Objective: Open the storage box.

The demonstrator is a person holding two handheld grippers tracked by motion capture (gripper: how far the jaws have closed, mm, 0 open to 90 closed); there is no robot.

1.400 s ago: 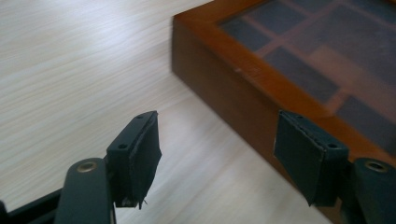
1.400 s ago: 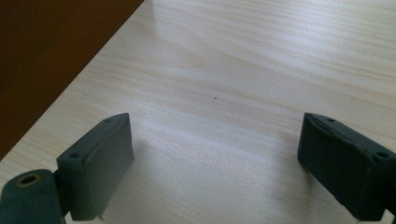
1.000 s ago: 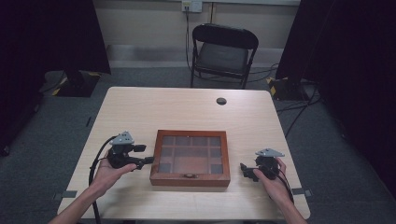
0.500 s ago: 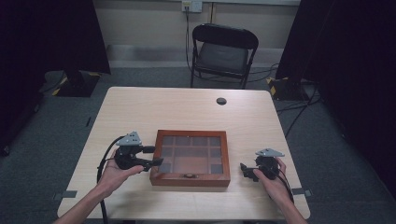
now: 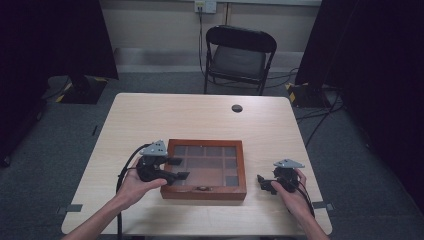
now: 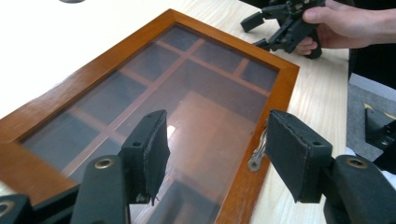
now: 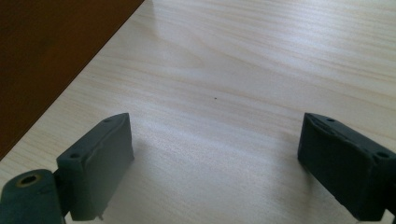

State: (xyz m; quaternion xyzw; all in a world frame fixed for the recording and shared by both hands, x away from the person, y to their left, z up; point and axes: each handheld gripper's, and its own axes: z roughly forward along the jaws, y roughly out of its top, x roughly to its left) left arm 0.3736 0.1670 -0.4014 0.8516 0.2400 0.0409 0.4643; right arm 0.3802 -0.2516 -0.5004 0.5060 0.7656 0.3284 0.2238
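Both our grippers stand apart-jawed, gripping nothing: left gripper, jaws just closing somewhat, over the glass-lidded brown wooden box; right gripper beside it.

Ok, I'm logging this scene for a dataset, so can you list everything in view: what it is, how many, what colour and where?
wooden box: one, reddish-brown frame with a glass lid over compartments, near edge of the table, between the two grippers
clasp: one, metal, on the box's front rail
table: one, light wood, centre of the room
round cap: one, dark, set in the tabletop at its far side
folding chair: one, black, behind the table
wall socket: one, pale, on the wall above the chair
left gripper: one, black, jaws open over the box's left end, nothing between them; they have just been closing
right gripper: one, black, jaws open, low over the table right of the box
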